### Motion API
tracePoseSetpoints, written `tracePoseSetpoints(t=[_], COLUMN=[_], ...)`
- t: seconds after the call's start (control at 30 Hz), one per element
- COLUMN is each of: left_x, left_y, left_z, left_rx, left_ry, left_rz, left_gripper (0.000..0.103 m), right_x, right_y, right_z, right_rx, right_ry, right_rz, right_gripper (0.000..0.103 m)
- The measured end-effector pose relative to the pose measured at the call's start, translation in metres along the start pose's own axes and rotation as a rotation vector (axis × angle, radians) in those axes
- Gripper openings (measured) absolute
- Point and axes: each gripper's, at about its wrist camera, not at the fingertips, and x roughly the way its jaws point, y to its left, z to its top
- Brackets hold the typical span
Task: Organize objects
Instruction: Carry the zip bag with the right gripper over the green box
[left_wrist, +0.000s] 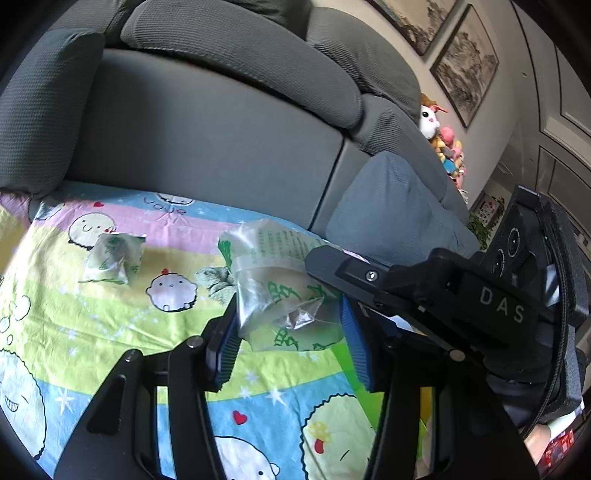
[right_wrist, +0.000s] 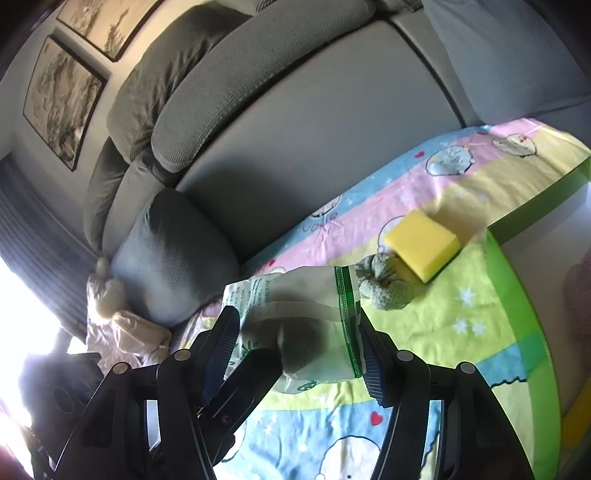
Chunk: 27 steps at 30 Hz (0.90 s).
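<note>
The green-printed plastic bag (left_wrist: 280, 291) hangs above the cartoon-print sheet (left_wrist: 110, 332), clamped between the jaws of both the left gripper (left_wrist: 290, 343) and right gripper (right_wrist: 299, 350). A second small bag (left_wrist: 112, 258) lies at ten o'clock; a yellow sponge (right_wrist: 423, 243) lies at two o'clock.

- The printing on the plastic bag (left_wrist: 275, 258) is too small to be read.
- The green box (right_wrist: 517, 280) is cut off at the right edge.

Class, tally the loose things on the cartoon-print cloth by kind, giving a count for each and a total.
Green-printed plastic packets: 2, one held up, one lying
Yellow sponges: 1
Grey-green bundles: 1
Total: 4
</note>
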Motion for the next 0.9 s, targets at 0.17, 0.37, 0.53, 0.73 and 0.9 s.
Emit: tracePoseSetpoints(t=[0.17, 0.37, 0.53, 0.73, 0.9], left_x=[0.007, 0.014, 0.021, 0.028, 0.029], left_y=[-0.012, -0.028, -0.041, -0.059, -0.07], left_z=[-0.002, -0.005, -0.005, -0.009, -0.012], left_rx=[0.04, 0.068, 0.1, 0.123, 0.138], left_ry=[0.007, 0.019, 0.033, 0.047, 0.05], left_rz=[-0.036, -0.066, -0.13, -0.181, -0.206], left_gripper=[0.051, 0.051, 0.051, 0.051, 0.051], right_x=[-0.014, -0.029, -0.045, -0.066, -0.077], right_y=[-0.008, -0.019, -0.026, -0.035, -0.04], right_z=[0.001, 0.0, 0.0, -0.002, -0.003], right_rx=[0.016, 0.049, 0.077, 0.096, 0.113], right_ry=[-0.038, -0.068, -0.115, -0.17, -0.201], right_rz=[-0.016, -0.033, -0.062, -0.112, -0.128], right_gripper=[0.063, 0.063, 0.063, 0.063, 0.063])
